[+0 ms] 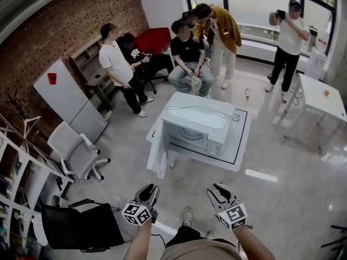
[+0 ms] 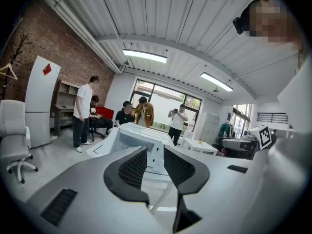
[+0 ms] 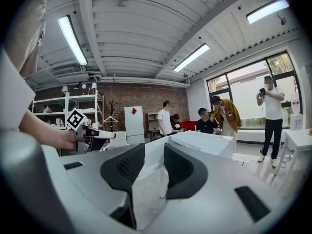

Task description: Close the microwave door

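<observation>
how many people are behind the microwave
5: white-shirted person standing left, person in black seated behind, black-shirted person seated centre, yellow-jacketed person beside, photographer right; others may hide.

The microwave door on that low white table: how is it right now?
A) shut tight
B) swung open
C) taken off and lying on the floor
B: the microwave door stands swung out at an angle from the front of the microwave, still attached along one side.
</observation>
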Demonstrator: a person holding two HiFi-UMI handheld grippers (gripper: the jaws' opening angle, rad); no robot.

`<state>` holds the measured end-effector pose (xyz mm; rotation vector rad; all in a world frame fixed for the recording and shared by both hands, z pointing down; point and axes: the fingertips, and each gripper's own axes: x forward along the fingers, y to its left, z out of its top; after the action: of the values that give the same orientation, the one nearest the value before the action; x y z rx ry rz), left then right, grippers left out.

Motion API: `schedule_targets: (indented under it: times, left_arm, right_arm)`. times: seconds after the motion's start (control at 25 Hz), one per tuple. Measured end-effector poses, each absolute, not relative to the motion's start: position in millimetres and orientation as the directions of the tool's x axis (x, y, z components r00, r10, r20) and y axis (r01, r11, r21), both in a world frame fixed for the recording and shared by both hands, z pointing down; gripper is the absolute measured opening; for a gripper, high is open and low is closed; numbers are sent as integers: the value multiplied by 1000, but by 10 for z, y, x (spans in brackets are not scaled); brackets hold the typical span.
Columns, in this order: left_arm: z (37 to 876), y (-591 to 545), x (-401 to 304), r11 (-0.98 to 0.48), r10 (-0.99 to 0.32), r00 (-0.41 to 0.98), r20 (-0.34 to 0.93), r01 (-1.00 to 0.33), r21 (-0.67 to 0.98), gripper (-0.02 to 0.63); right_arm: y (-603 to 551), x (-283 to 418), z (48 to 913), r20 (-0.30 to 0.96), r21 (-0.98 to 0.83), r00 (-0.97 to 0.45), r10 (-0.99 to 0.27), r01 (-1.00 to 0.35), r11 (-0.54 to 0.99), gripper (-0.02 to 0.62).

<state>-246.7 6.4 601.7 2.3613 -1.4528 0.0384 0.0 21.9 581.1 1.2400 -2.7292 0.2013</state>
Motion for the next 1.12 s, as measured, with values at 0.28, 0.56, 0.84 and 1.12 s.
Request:
schedule_targets:
  times: [0.28,0.56,0.84,1.12]
  left_arm:
    - [6212,-485,-2903,-417,-839,489,238,-859,297,97]
    - [6502,-884,-3209,-445,-804,527,276,-841,308,97]
    - [6789,-1117,-3385,-578,-702,630,333,-777,251,97]
    - [7055,-1191,-3408,-698,-575,738,352,-668,260,97]
  right_arm:
    - [-287,-406,5819,195,-55,-635,-748,-768,638,126]
    - [-697,-890,5822,210,-57,-627,-750,-773,631,126]
    - [-1020,-1279,5914,232,-61,-616,-753,-782,621,126]
    - [-1196,-1553,5993,236,-59,-596,-767,-797,601,126]
